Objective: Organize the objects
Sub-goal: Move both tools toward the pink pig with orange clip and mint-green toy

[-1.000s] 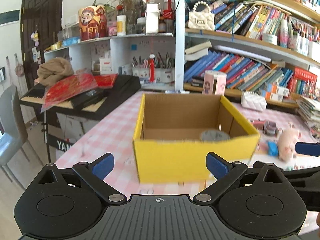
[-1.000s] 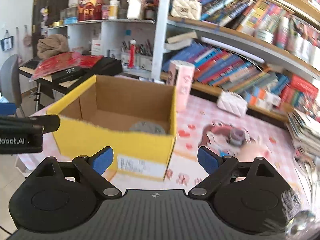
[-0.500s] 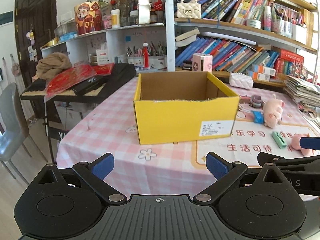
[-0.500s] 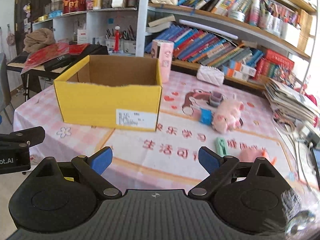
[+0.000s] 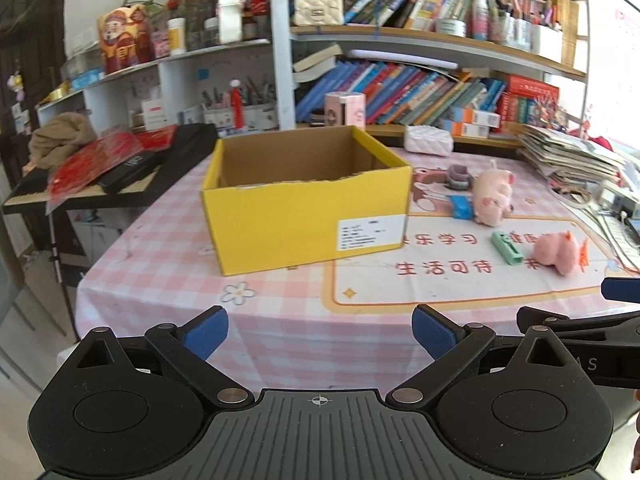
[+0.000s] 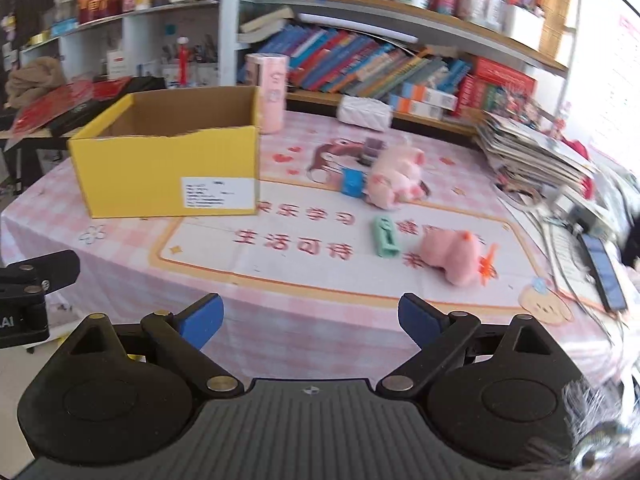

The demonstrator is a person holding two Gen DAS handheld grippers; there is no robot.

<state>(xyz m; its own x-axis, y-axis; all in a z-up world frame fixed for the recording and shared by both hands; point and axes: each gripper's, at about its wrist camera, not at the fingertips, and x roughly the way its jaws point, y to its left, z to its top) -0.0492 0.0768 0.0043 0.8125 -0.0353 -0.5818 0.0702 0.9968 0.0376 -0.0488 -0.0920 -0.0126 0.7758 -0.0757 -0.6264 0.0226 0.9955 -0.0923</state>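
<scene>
Toys lie loose on the pink checked table [image 5: 160, 276] right of the yellow box [image 5: 304, 216]: two plush pigs [image 6: 396, 178] [image 6: 452, 254], a green block [image 6: 385, 237], a blue piece [image 6: 352, 182], possibly a clip. Left gripper [image 5: 320, 330] and right gripper [image 6: 310, 314] hover off the near edge, jaws spread, empty.

A matt yellow cardboard box [image 5: 304, 220] with raw brown inside sits on pink checked cloth [image 5: 160, 276], near two fuzzy pink plush pigs [image 6: 396, 182].
</scene>
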